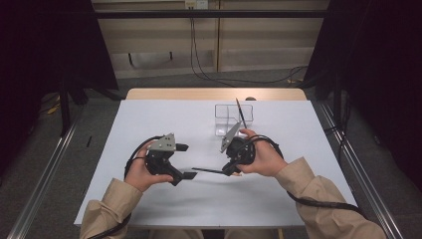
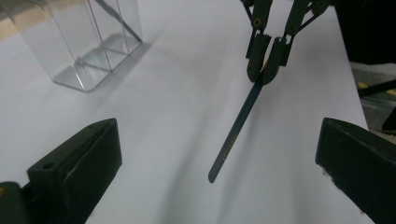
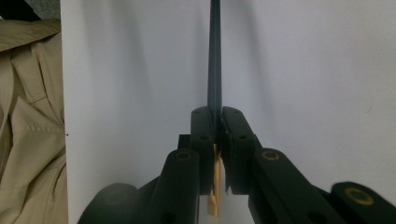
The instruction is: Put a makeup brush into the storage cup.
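Jaws of the right gripper (image 3: 215,122) are pinched tight on one end of a thin dark pencil (image 2: 236,130), its wooden tip poking out behind the pads, and the long shaft runs straight out from those jaws, level above the white table (image 1: 149,119) and aimed across at the other hand. Over there the left gripper (image 1: 185,161) stands with its jaws wide apart and nothing between them, facing the pencil's free end, which in the left gripper view floats out ahead of the two black fingers (image 2: 77,161), midway between them but not yet in their gap. So the pencil's long axis runs nearly along the line from one gripper to the other, and the left hand is the one nearer that loose end; a hand-over looks likely, I'd say. Further back, beyond the right hand, the clear plastic holder (image 1: 226,119) stands upright with a second dark pencil (image 1: 241,113) leaning in it, well apart from both grippers
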The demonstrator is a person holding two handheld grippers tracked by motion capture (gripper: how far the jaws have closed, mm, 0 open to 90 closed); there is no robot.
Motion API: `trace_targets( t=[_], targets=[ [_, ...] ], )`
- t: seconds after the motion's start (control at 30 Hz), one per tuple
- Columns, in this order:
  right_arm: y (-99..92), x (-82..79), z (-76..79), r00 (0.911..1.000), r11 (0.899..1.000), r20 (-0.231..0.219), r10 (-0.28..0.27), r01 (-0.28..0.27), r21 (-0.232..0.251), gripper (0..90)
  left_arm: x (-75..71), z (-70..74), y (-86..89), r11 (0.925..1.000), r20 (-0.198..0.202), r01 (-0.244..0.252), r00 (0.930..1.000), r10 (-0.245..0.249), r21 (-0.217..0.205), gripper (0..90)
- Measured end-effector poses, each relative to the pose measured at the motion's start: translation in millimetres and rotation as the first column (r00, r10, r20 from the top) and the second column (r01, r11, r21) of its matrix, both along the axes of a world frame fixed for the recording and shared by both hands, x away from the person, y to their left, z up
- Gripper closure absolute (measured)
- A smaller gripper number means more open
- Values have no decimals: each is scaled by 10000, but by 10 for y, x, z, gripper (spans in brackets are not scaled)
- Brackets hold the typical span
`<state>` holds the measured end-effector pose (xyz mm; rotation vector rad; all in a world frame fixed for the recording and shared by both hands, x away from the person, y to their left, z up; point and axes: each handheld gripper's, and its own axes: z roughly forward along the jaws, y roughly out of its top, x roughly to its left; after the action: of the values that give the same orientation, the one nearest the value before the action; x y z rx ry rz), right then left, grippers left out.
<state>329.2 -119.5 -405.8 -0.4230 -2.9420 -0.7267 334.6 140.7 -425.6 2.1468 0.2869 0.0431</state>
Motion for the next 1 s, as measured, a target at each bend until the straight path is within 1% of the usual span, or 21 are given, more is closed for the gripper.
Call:
trace_targets(
  t=[0.07,0.13,0.2,0.23,0.27,0.3,0.33,0.37,0.4,0.43,0.47,0.5,0.57,0.6,0.63,0.67,0.7,0.73,0.8,0.9,1.0],
  targets=[
    [16,-8,8,10000,10000,28,-13,13,-15,847,0,18,-41,9982,114,192,9997,-199,566,28],
    [27,-10,14,10000,10000,20,81,-81,-7,847,0,37,-79,9933,160,420,9989,-440,1073,47],
    [32,-12,13,9999,9999,77,135,-135,-12,847,-2,50,-119,9854,300,568,9976,-624,1605,79],
    [36,-15,14,9999,9999,28,107,-107,-38,847,6,53,-136,9804,235,683,9970,-739,1847,95],
    [37,-15,15,10000,9999,32,69,-69,-86,847,12,55,-156,9769,145,691,9972,-735,2021,111],
    [37,-15,19,10000,9999,-3,18,-18,-127,847,21,56,-174,9720,202,757,9964,-822,2226,121],
    [37,-14,21,10000,9999,-19,30,-30,-113,847,24,63,-191,9677,158,800,9961,-863,2390,132],
    [35,-10,23,10000,9999,-8,92,-92,-66,847,29,69,-207,9646,89,842,9960,-893,2500,153],
    [34,-9,25,10000,9999,-3,89,-89,-47,847,38,73,-222,9612,112,959,9947,-1022,2585,165],
    [35,-10,26,10000,10000,-9,80,-80,-34,847,44,79,-238,9582,129,1175,9921,-1251,2609,188],
    [36,-10,26,10000,10000,-31,74,-74,-15,847,48,85,-254,9558,62,1321,9903,-1385,2628,228],
    [37,-9,26,10000,10000,-14,87,-87,-4,847,50,96,-270,9512,-31,1375,9898,-1422,2763,264],
    [39,-11,28,10000,10000,-2,81,-81,5,847,51,114,-308,9353,18,1489,9875,-1578,3210,303],
    [39,-12,31,10000,10000,-11,87,-87,26,847,50,120,-325,9290,-1,1545,9865,-1640,3364,337],
    [41,-11,33,9999,9999,-7,137,-137,44,847,57,132,-341,9202,-71,1661,9845,-1750,3545,359],
    [42,-14,35,9999,9999,-4,125,-125,42,847,53,129,-357,9196,-6,1584,9855,-1695,3594,361],
    [43,-16,40,9999,9999,-9,136,-136,33,847,60,139,-367,9135,-70,1682,9840,-1783,3705,377],
    [46,-20,43,9999,9999,1,128,-128,34,847,62,141,-378,9130,-82,1709,9835,-1808,3705,396],
    [46,-21,46,9998,9998,22,206,-206,47,847,63,141,-400,9065,-149,1797,9820,-1884,3821,426],
    [45,-22,48,9997,9997,25,228,-228,114,847,59,129,-424,9020,-207,1868,9808,-1942,3892,465],
    [48,-24,50,9996,9996,4,267,-267,95,847,62,119,-447,8929,-212,2012,9773,-2106,4028,522]
  ],
)
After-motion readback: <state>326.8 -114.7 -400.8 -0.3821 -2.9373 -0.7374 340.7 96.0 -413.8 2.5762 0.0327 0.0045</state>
